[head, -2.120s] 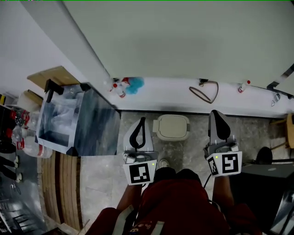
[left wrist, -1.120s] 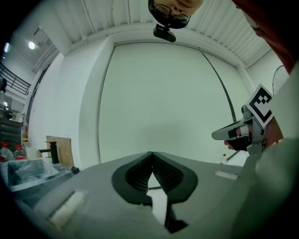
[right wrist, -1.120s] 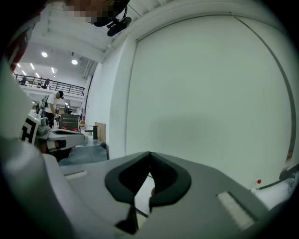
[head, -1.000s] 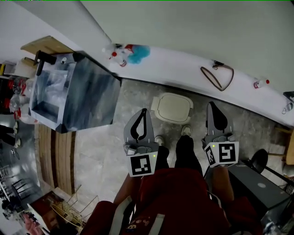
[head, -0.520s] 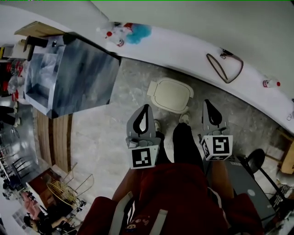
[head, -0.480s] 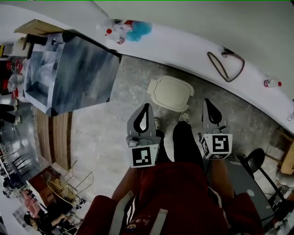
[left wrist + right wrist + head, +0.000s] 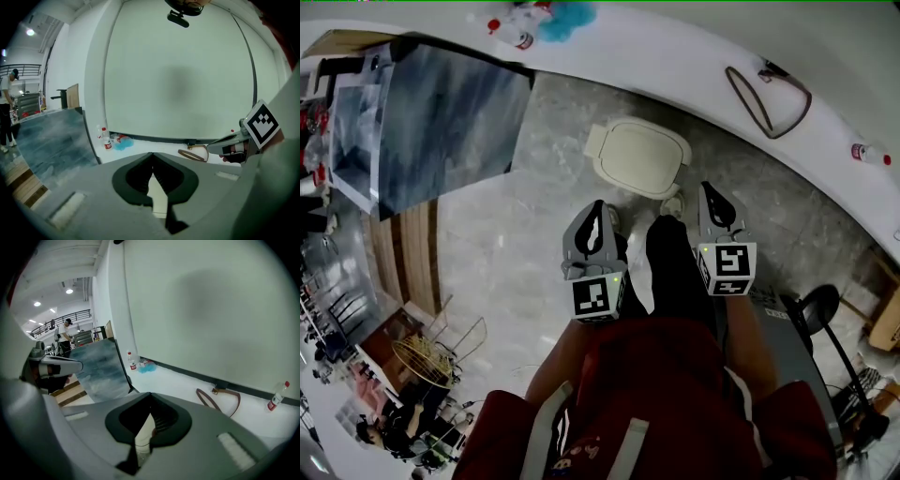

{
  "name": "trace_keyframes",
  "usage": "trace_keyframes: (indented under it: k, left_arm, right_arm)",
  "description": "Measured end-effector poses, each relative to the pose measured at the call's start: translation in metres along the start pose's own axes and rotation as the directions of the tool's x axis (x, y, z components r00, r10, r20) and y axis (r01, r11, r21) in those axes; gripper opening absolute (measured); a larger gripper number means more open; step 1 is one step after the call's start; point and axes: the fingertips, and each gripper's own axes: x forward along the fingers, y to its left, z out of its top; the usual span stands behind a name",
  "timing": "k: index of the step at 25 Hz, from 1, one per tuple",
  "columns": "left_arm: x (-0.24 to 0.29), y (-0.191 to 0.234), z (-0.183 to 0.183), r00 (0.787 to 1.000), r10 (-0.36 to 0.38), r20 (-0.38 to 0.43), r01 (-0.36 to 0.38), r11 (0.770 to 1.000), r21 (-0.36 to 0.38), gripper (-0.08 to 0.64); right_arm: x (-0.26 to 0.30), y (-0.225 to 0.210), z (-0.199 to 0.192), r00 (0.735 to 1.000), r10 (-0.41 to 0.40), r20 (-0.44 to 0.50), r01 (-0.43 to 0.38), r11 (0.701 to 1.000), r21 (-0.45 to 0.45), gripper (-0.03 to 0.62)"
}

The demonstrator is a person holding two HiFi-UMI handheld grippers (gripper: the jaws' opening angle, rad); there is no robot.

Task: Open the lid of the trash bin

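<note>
Standing just short of the trash bin [image 7: 594, 157] with its lid [image 7: 640, 157] down, a person [image 7: 661, 394] holds the left gripper [image 7: 596, 208] and right gripper [image 7: 711, 193] near it, both closed on nothing.

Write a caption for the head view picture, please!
Left claw and right claw, both shut, hover near the closed cream trash bin.

Trash bin [image 7: 639, 157] sits on the floor, ahead of both tools. The left hand-held gripper [image 7: 597, 208] and right hand-held gripper [image 7: 711, 192] hang side by side nearer the person, clear of it. Ledge [image 7: 675, 66] runs behind the bin along the wall - bottles [image 7: 514, 33] at its left end, strap loop [image 7: 769, 89] right of the bin, single bottle [image 7: 870, 154] farther right. Cabinet [image 7: 441, 112] stands left of the bin.
</note>
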Motion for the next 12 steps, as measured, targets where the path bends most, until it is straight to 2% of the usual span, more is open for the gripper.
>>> trace_keyframes:
  k: [5, 8, 12]
  left_arm:
    - [0.015, -0.009, -0.049, 0.995, -0.014, -0.101, 0.005, 0.996, -0.088, 0.005]
    - [0.021, -0.010, -0.079, 0.986, 0.002, -0.166, -0.025, 0.991, -0.135, 0.005]
    - [0.028, -0.004, -0.117, 0.974, 0.026, -0.226, -0.057, 0.990, -0.131, 0.005]
  right_arm:
    - [0.025, -0.003, -0.050, 0.996, 0.028, -0.090, -0.021, 0.997, 0.072, 0.000]
    - [0.042, -0.007, -0.084, 0.988, 0.027, -0.153, -0.012, 0.995, 0.098, 0.006]
    - [0.062, -0.008, -0.124, 0.973, 0.034, -0.227, -0.009, 0.994, 0.109, 0.023]
